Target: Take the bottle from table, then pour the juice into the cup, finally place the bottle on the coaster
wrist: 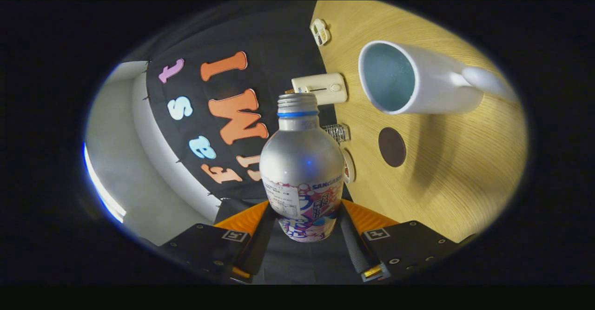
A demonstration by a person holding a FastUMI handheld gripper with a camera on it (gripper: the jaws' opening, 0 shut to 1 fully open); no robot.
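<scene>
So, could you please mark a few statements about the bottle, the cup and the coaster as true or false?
1. The gripper is shut on the bottle. True.
2. The bottle has its cap on. False: its neck is open, with no cap.
3. The bottle stands on the coaster. False: the coaster lies bare on the table, apart from the bottle.
4. The cup is white outside. True.
5. The cup is brim-full of juice. False: its inner wall shows.
</scene>
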